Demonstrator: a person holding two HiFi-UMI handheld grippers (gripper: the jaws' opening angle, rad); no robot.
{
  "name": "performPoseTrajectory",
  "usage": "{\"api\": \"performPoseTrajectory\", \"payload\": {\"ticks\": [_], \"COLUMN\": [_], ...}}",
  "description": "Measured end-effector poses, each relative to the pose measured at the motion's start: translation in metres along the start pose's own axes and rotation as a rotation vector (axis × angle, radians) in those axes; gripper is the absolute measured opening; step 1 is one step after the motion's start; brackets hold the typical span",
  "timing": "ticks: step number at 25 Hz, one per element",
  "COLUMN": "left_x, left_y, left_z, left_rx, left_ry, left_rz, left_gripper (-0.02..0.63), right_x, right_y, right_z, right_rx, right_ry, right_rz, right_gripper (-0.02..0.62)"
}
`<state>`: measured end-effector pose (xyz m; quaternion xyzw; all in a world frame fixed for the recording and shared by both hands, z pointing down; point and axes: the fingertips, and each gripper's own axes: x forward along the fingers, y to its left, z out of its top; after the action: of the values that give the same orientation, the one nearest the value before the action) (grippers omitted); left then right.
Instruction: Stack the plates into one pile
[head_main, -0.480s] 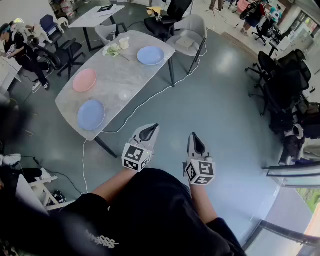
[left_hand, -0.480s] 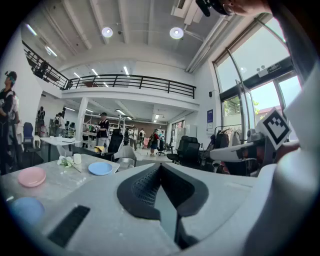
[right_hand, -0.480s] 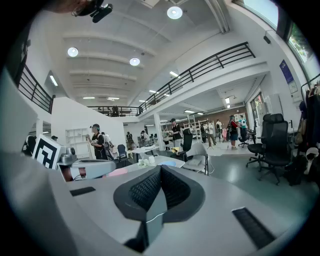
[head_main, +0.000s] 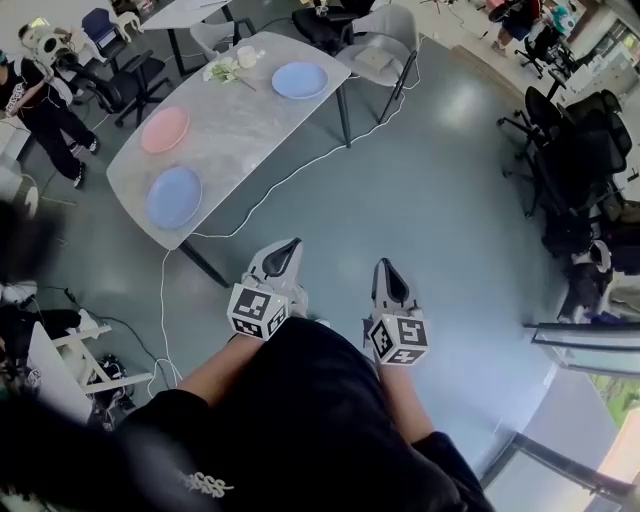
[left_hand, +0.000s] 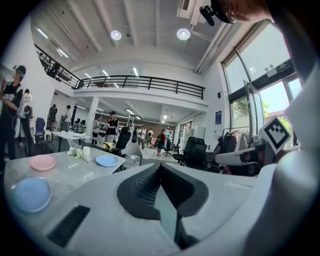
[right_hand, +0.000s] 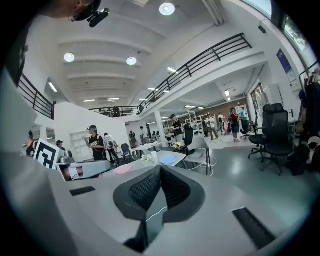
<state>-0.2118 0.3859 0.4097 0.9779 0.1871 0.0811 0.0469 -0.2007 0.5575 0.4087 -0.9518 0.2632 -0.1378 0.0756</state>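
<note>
Three plates lie apart on the grey marble table (head_main: 240, 130): a light blue plate (head_main: 300, 80) at the far end, a pink plate (head_main: 165, 129) in the middle, and a blue plate (head_main: 174, 197) at the near end. My left gripper (head_main: 283, 258) and right gripper (head_main: 388, 275) hang over the floor, short of the table, both shut and empty. The left gripper view shows the blue plate (left_hand: 31, 194), pink plate (left_hand: 42, 162) and light blue plate (left_hand: 106, 160) off to the left. The right gripper view shows the light blue plate (right_hand: 168, 159) and pink plate (right_hand: 121, 169) ahead.
A white cup (head_main: 247, 56) and a small flower bunch (head_main: 222, 70) sit at the table's far end. A grey chair (head_main: 385, 45) stands by that end. A white cable (head_main: 300, 170) runs across the floor. Black office chairs (head_main: 580, 150) crowd the right; a person (head_main: 30, 100) stands left.
In the head view the table and plates have shifted slightly up and left. Both grippers stay shut in front of my body, the left one a little further left.
</note>
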Motion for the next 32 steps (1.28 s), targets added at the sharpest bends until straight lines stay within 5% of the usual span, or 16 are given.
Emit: {"api": "performPoseTrajectory", "payload": {"ticks": [14, 20, 32], "left_x": [0.082, 0.147, 0.257], "left_y": [0.01, 0.066, 0.215], "left_z": [-0.008, -0.002, 0.054], "left_rx": [0.075, 0.022, -0.032], "left_ry": [0.033, 0.051, 0.033], "left_rz": [-0.105, -0.107, -0.12], "left_gripper": [0.017, 0.017, 0.017], "right_x": [0.05, 0.128, 0.312], "right_y": [-0.037, -0.058, -0.05], "right_z": [-0.022, -0.014, 0.063], "right_rx": [0.013, -0.006, -0.064], "right_ry": [0.078, 0.136, 0.147], "right_rz": [-0.042, -0.066, -0.053], "right_gripper": [0.012, 0.012, 0.012]}}
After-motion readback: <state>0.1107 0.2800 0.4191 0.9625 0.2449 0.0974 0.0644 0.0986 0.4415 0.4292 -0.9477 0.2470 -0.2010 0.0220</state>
